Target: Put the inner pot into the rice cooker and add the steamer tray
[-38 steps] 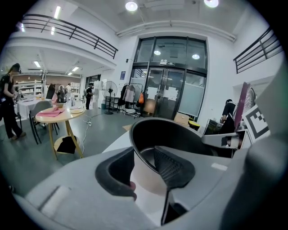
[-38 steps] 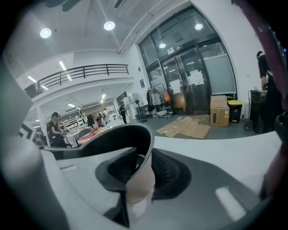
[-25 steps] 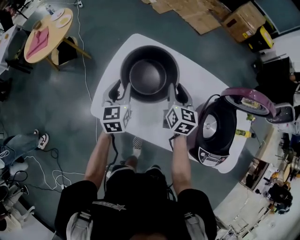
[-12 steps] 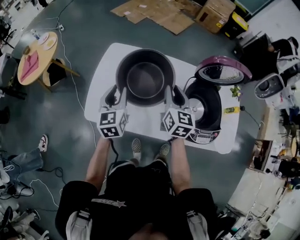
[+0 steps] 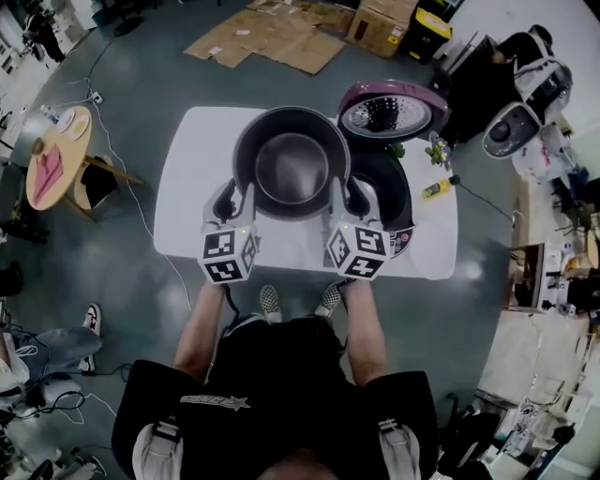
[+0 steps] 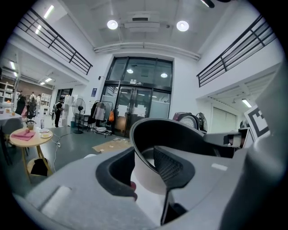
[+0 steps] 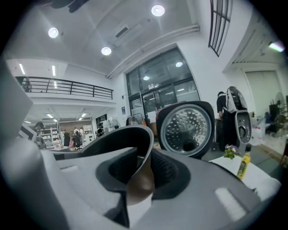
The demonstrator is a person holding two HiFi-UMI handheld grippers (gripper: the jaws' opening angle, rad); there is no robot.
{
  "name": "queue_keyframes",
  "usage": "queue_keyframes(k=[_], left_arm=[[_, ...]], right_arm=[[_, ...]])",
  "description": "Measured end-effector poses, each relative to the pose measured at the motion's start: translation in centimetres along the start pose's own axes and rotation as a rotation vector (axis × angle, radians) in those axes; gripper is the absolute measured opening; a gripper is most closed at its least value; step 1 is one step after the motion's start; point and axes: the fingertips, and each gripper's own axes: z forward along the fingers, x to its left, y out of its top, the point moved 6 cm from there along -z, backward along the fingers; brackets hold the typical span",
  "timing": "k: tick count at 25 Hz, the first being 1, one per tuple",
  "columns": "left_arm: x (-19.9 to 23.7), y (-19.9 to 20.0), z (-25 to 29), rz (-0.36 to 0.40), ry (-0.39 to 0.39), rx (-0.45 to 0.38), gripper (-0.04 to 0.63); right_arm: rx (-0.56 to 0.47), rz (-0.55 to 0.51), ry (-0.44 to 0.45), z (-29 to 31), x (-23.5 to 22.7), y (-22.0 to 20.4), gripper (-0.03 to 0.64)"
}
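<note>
We see dark round metal inner pot (image 5: 292,161) held over white table (image 5: 183,220), right rim overlapping open black rice cooker (image 5: 389,187). Purple lid (image 5: 384,111) raised at far side. Bare tabletop left of pot. Left gripper (image 5: 236,192) and right gripper (image 5: 349,192) each clamp pot rim: jaws partly apart, one pad inside wall, one outside.

We take the white desk (image 5: 192,192) as the reference. It stands on a grey-green floor (image 5: 122,281). Beyond its far edge we find flattened cardboard (image 5: 267,37) and cardboard boxes (image 5: 380,28). To the left of the desk stands a round wooden table (image 5: 58,141) carrying a pink cloth (image 5: 45,175). Farther beyond the desk we note a glazed entrance (image 6: 139,108), white walls (image 6: 184,90), railed balconies (image 6: 54,40) on both sides, and round ceiling lights (image 6: 112,24).
</note>
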Motion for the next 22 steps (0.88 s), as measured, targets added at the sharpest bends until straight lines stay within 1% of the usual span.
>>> queue_keyframes(k=[5,12,22], left_arm=[[-4.3,-0.1,0.5,0.000,-0.039,-0.002,0.141],[-10.5,-1.0,2.1,-0.004,-0.087,0.031,0.141],[-17.1,-2.2,4.8,0.018,-0.151,0.062,0.141]], right_arm=[[-0.019,0.002,-0.049,-2.5,-3.6,0.7,0.100],[-0.003,0.019,-0.103,-5.5,-9.5,1.0,0.100],[0.021,0.047,-0.176,-7.7,-16.4,0.3,0.100]])
